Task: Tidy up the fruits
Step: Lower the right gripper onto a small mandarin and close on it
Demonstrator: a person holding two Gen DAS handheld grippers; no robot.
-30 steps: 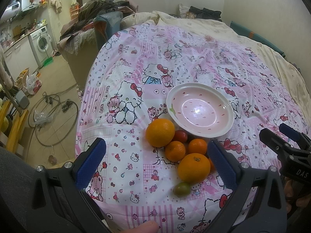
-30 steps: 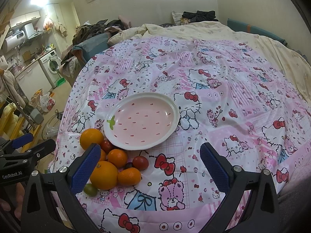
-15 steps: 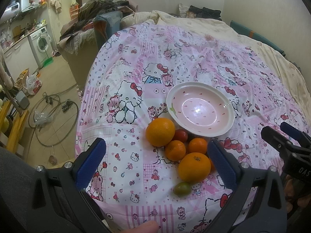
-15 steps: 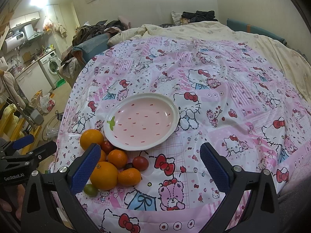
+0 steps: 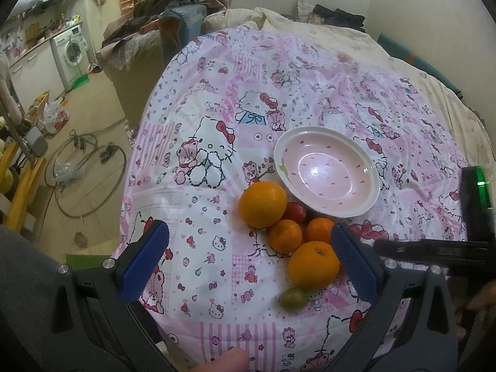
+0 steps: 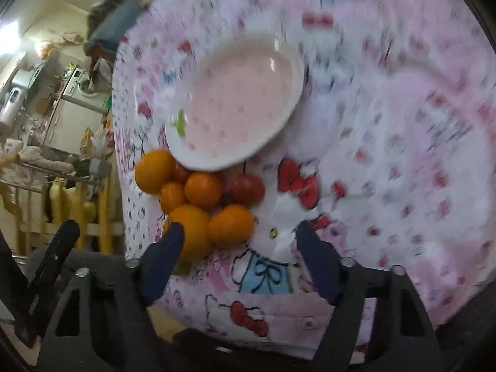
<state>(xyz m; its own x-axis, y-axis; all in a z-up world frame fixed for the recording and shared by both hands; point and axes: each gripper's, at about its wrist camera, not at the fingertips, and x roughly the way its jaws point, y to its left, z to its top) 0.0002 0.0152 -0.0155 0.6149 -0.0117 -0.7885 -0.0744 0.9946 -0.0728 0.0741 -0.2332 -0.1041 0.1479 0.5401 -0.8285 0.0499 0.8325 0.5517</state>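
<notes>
Fruit lies bunched on the pink cartoon-cat bedspread point(image 5: 217, 117), just beside the pink plate point(image 5: 370, 198), which has nothing on it. The left wrist view is sharp: a big orange point(image 5: 263, 204) nearest the plate, a red tomato point(image 5: 294, 211) behind it, two small oranges, a second big orange point(image 5: 313, 265) and a green tomato point(image 5: 293, 299) at the near edge. The left tool point(image 5: 249, 259) gapes wide over them, gripping nothing. The right wrist view is smeared but shows what the other hides: an extra orange point(image 6: 231, 224) and a larger red tomato point(image 6: 248, 188) on the far side. The right tool point(image 6: 238, 257) has just been closing, roughly half open, with nothing between its pads.
</notes>
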